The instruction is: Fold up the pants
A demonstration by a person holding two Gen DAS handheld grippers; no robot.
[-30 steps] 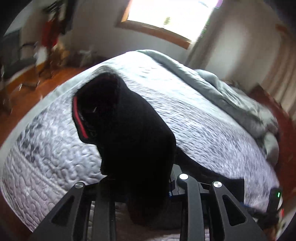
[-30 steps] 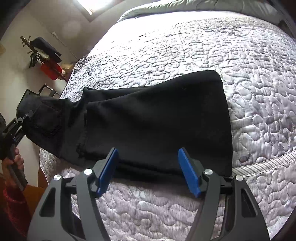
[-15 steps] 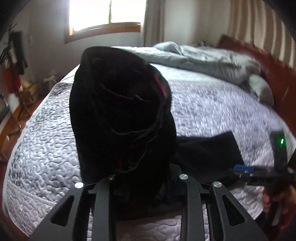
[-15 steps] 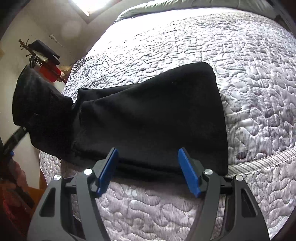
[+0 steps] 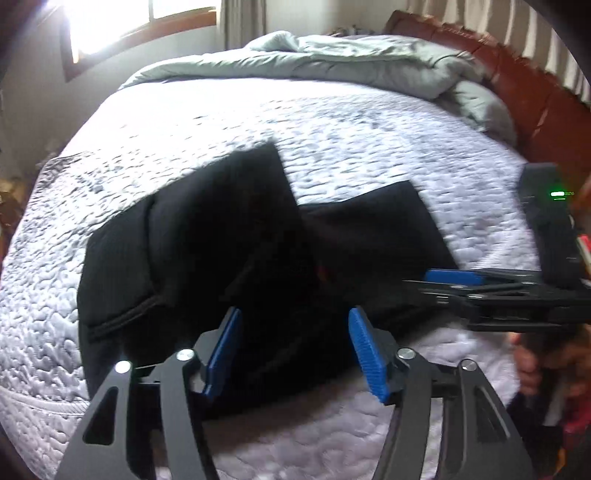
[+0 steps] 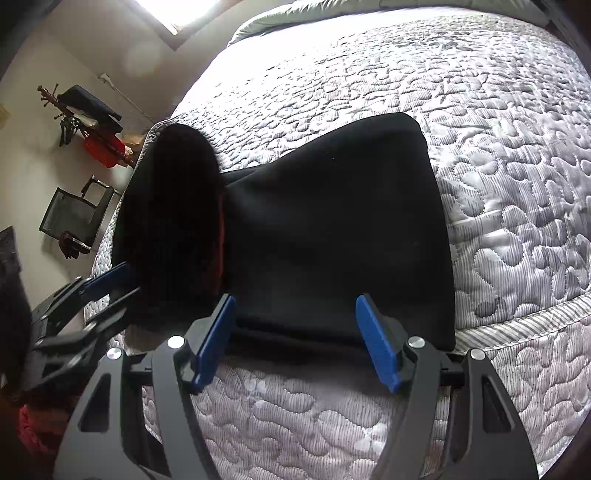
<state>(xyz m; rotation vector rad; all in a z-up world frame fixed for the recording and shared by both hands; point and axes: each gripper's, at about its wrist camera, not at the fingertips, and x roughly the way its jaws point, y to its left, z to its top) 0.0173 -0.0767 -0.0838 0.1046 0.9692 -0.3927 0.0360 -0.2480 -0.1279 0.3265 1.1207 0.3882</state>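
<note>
Black pants [image 5: 229, 243] lie on the quilted grey bedspread [image 5: 351, 140], with the waist end folded over onto the legs [image 6: 332, 229]. A red inner band [image 6: 221, 236] shows at the fold. My left gripper [image 5: 295, 350] is open just above the near edge of the folded part, with blue pads [image 5: 365, 350] apart and nothing between them. It also shows in the right wrist view [image 6: 110, 284] at the left edge of the pants. My right gripper [image 6: 295, 339] is open at the near edge of the leg end, and it also shows in the left wrist view [image 5: 454, 277].
A crumpled grey duvet [image 5: 369, 62] lies along the far side of the bed against a brown headboard [image 5: 517, 81]. A window [image 5: 140, 18] is behind. A black chair [image 6: 74, 218] and a stand with red items [image 6: 96, 136] are by the wall at left.
My left gripper carried the waist end over onto the legs and let go; its jaws are now open. The right gripper has stayed open at the leg end.
</note>
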